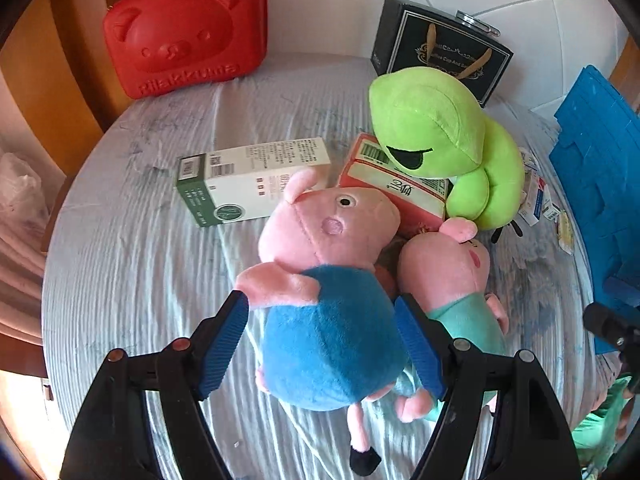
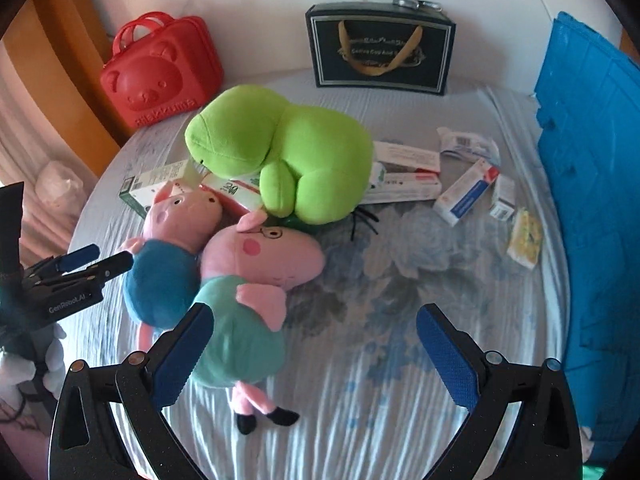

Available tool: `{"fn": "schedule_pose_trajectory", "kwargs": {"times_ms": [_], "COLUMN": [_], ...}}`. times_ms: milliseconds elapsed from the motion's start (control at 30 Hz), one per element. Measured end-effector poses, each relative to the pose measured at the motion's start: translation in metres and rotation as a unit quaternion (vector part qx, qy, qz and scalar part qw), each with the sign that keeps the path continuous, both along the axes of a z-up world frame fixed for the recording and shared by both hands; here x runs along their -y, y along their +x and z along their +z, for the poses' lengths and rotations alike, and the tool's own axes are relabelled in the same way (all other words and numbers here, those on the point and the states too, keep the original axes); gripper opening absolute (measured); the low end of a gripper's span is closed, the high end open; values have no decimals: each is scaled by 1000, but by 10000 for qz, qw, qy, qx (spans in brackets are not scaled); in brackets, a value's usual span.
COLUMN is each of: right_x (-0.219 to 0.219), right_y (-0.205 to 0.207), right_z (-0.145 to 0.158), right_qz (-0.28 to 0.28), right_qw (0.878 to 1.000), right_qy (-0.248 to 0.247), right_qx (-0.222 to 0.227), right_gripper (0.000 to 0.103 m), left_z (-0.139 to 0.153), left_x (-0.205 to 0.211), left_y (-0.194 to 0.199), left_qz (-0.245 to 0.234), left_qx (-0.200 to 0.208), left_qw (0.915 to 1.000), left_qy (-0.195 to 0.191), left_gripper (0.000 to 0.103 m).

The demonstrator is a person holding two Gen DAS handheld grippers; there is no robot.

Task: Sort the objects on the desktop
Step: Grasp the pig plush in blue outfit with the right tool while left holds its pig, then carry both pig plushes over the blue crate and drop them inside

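A wrinkled pale-blue bedsheet (image 2: 380,380) carries plush toys (image 2: 280,152), cartons (image 2: 466,192) and a red case (image 2: 160,76).

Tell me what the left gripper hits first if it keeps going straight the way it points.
Most likely the blue-bodied pig plush: the open left gripper already has a finger on each side of its belly. Depth is unclear; contact cannot be confirmed.

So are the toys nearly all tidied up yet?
Not yet. Nothing looks sorted: the green frog, both pigs and the boxes lie mixed on the bed. The left gripper is open around the pig in blue, not squeezing it. The right gripper is open beside the pig in green. The red case and the black bag wait behind.
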State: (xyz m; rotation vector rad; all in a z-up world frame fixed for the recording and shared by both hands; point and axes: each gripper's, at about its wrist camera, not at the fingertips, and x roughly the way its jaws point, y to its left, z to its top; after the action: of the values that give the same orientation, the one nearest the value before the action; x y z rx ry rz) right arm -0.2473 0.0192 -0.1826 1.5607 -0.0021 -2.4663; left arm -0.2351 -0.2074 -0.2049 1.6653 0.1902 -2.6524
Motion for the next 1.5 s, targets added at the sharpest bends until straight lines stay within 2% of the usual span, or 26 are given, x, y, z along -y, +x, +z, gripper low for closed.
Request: {"fn": "schedule_pose_trajectory", "kwargs": {"times_ms": [167,267,400,567,633,733,800,833,900,933,967,1033,1100,1267,1367,1500], "right_x": [29,42,57,70,68,59,55,54,54,54,56,60,60,48,36,19], "right_y": [-25,-36,-45,-51,-54,-56,-56,-55,-53,-52,-50,-45,-39,-21,-7,17], "right_z": [-29,-45,-66,-86,-93,-102,-106,-106,-106,-105,-102,-94,-86,-50,-15,44], "right_qz": [-64,-60,10,123,73,5,30,64,196,241,303,412,457,535,535,494], "right_qw": [9985,9963,9920,9879,9865,9844,9827,9824,9817,9801,9798,9840,9857,9917,9960,9967], "right_qy": [76,147,260,316,259,60,-73,-102,-272,-449,-560,-356,-367,-485,-516,-451], "right_qx": [535,845,1237,1514,1613,1757,1851,1864,1877,1916,1894,1698,1578,1061,506,-453], "right_gripper": [103,103,103,103,103,103,102,101,85,69,67,64,62,62,62,62], "left_z": [-33,-50,-52,-57,-60,-68,-68,-67,-65,-63,-60,-53,-41,5,37,83], "left_x": [-19,-21,-18,-17,-12,-10,-11,-12,-12,-12,-12,-10,-10,-12,-16,-20], "left_y": [-33,-42,-43,-42,-45,-47,-48,-47,-43,-40,-37,-30,-21,12,33,55], "left_qz": [-255,-374,-550,-751,-667,-632,-621,-631,-598,-597,-571,-488,-430,-226,-82,64], "left_qx": [555,788,758,775,843,924,898,855,750,700,657,567,416,-233,-676,-1291], "left_qw": [9972,9952,9943,9915,9928,9934,9939,9943,9954,9957,9962,9971,9982,9992,9972,9906], "left_qy": [-430,-437,-511,-733,-535,-250,-128,-52,61,73,62,98,61,-218,-310,-443], "left_gripper": [75,76,78,82,87,87,81,78,74,73,70,68,67,67,67,67]}}
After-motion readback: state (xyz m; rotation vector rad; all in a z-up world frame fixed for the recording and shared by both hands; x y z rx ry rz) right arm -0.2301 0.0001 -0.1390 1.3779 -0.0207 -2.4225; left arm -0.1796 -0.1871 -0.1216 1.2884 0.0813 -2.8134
